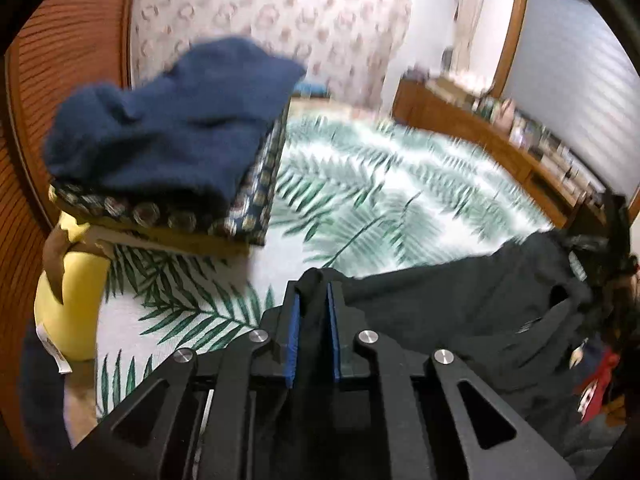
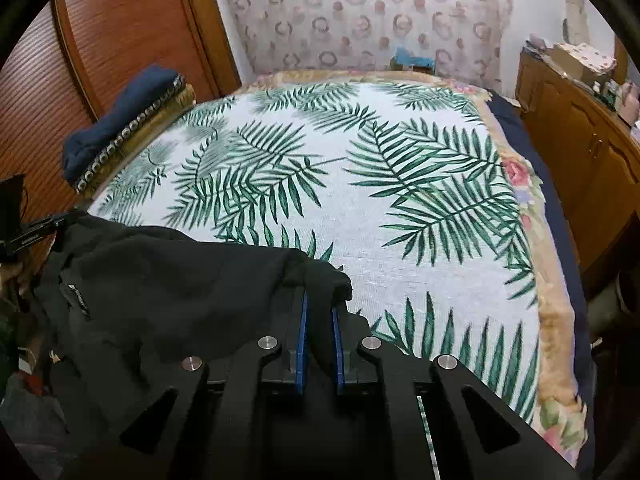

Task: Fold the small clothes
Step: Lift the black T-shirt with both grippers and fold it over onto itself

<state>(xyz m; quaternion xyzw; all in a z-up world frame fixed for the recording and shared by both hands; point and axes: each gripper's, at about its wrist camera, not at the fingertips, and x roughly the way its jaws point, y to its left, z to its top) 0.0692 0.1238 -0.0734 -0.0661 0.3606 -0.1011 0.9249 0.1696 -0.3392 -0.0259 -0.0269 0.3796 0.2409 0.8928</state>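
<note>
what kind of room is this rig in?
Most likely a home bedroom: a bed under a palm-leaf sheet, floral wallpaper behind it, a wooden dresser alongside. Both grippers pinch a black garment over the bed.

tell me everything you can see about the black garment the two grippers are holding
The black garment is soft, matte, knit-looking fabric, crumpled and sagging rather than folded. It hangs stretched between the left gripper and the right gripper, each shut on a bunched edge between blue pads. A small pale label shows near one side. It is held over the near edge of the palm-leaf bedspread; whether it touches it cannot be told.
</note>
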